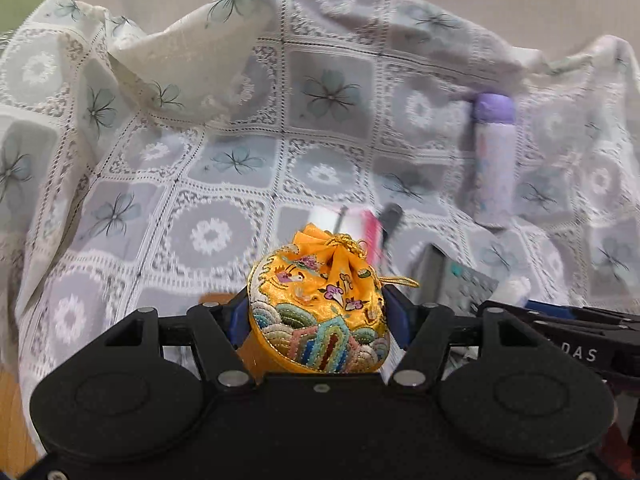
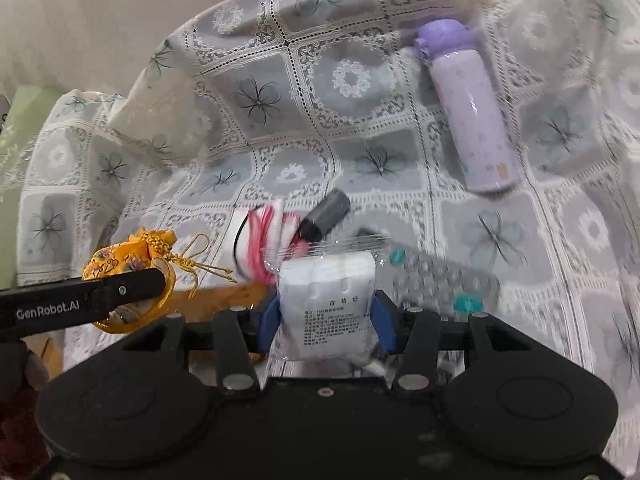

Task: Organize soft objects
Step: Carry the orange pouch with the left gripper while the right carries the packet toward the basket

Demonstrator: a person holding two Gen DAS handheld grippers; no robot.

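- Left gripper [image 1: 320,312]: fingers pinching a yellow embroidered pouch [image 1: 320,312], held above the lace tablecloth [image 1: 224,184].
- Right gripper [image 2: 325,312]: fingers clamping a white plastic packet [image 2: 326,304], over the same tablecloth.
- Purple bottle [image 2: 470,108]: lying on the tablecloth, well beyond the packet.

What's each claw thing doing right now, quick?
Left gripper: closed on the yellow embroidered pouch.
Right gripper: closed on the white plastic-wrapped packet.
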